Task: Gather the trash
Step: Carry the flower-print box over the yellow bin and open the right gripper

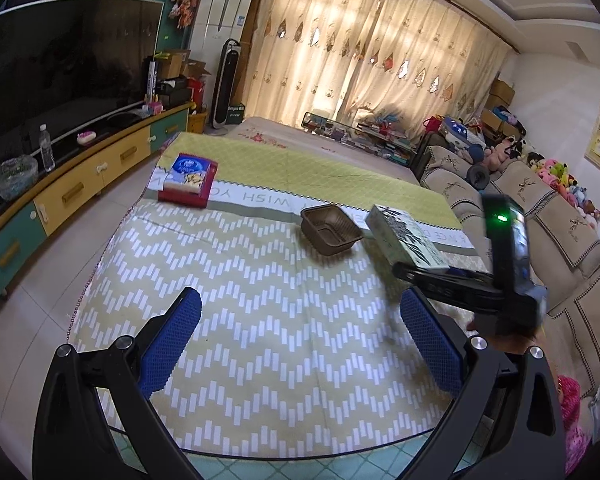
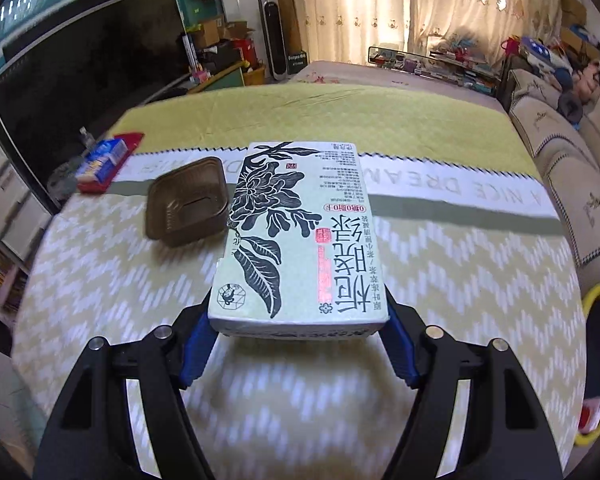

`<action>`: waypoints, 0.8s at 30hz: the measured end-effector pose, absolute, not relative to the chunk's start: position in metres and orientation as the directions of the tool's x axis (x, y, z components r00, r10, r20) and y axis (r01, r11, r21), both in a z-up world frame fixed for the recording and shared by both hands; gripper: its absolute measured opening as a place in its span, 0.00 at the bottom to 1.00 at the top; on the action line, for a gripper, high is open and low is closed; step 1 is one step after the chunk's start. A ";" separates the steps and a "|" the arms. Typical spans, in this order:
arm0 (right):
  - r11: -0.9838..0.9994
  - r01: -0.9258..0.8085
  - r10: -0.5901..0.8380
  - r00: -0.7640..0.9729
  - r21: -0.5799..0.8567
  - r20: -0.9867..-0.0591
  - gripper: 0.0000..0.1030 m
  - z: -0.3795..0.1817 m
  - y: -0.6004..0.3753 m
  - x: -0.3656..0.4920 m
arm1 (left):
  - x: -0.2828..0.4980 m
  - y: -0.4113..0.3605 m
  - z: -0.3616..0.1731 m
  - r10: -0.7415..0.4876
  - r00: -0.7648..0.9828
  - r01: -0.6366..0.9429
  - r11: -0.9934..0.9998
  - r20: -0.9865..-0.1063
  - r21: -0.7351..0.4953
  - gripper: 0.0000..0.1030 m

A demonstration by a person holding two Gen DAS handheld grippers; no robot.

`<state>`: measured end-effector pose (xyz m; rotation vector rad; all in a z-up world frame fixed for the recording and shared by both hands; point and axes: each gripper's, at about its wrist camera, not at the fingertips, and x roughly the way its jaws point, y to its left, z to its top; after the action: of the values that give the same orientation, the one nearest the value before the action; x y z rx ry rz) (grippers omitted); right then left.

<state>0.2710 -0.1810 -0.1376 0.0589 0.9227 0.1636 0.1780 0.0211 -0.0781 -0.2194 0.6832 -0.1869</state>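
Now | green box: print probably tea | cloth: "A NICE DREAM"

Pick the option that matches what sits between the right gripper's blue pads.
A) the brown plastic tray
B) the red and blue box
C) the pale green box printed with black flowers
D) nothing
C: in the right wrist view the pale green box sits with its near end clamped between the blue pads of the right gripper, while the brown tray lies beside it on the cloth.
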 end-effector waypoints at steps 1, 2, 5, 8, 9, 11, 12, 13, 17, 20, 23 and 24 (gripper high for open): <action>0.984 -0.112 0.176 0.599 0.136 -0.781 0.66 -0.134 -0.186 0.263 | 0.175 0.020 -0.076 -0.243 0.764 0.102 0.960 -0.598 -0.259 0.95; 0.982 -0.110 0.186 0.606 0.151 -0.773 0.66 -0.130 -0.192 0.254 | 0.173 0.018 -0.074 -0.245 0.766 0.106 0.960 -0.594 -0.258 0.95; 0.976 -0.100 0.210 0.643 0.191 -0.737 0.66 -0.112 -0.213 0.221 | 0.165 0.011 -0.066 -0.254 0.772 0.127 0.960 -0.583 -0.251 0.95; 0.976 -0.073 0.201 0.671 0.206 -0.713 0.66 -0.101 -0.234 0.196 | 0.157 0.002 -0.060 -0.258 0.778 0.144 0.961 -0.573 -0.237 0.95; 0.977 -0.055 0.188 0.681 0.207 -0.707 0.66 -0.097 -0.245 0.187 | 0.155 0.000 -0.058 -0.259 0.778 0.148 0.961 -0.572 -0.233 0.95; 0.981 -0.005 0.143 0.701 0.196 -0.698 0.66 -0.092 -0.268 0.172 | 0.152 -0.006 -0.057 -0.262 0.777 0.157 0.961 -0.572 -0.226 0.95; 0.982 0.019 0.119 0.708 0.188 -0.696 0.66 -0.090 -0.278 0.167 | 0.153 -0.008 -0.056 -0.264 0.776 0.160 0.961 -0.573 -0.225 0.95; 0.982 0.049 0.092 0.713 0.180 -0.695 0.66 -0.089 -0.290 0.162 | 0.153 -0.010 -0.056 -0.266 0.773 0.163 0.961 -0.576 -0.224 0.95; 0.965 0.190 -0.009 0.715 0.181 -0.699 0.66 -0.091 -0.351 0.148 | 0.160 -0.022 -0.056 -0.262 0.761 0.169 0.963 -0.593 -0.209 0.95; 0.938 0.302 -0.093 0.695 0.172 -0.713 0.66 -0.100 -0.396 0.142 | 0.170 -0.035 -0.059 -0.264 0.746 0.181 0.964 -0.611 -0.197 0.95; 0.902 0.403 -0.168 0.658 0.154 -0.734 0.66 -0.113 -0.435 0.141 | 0.184 -0.048 -0.065 -0.257 0.732 0.188 0.966 -0.631 -0.176 0.95; 0.892 0.427 -0.185 0.644 0.148 -0.742 0.66 -0.118 -0.443 0.142 | 0.188 -0.051 -0.066 -0.256 0.727 0.189 0.967 -0.638 -0.173 0.95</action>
<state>0.1418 -0.4434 -0.1184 0.3250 0.7997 -0.3557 0.1879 -0.0511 -0.0663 -0.0982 0.7168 -0.2457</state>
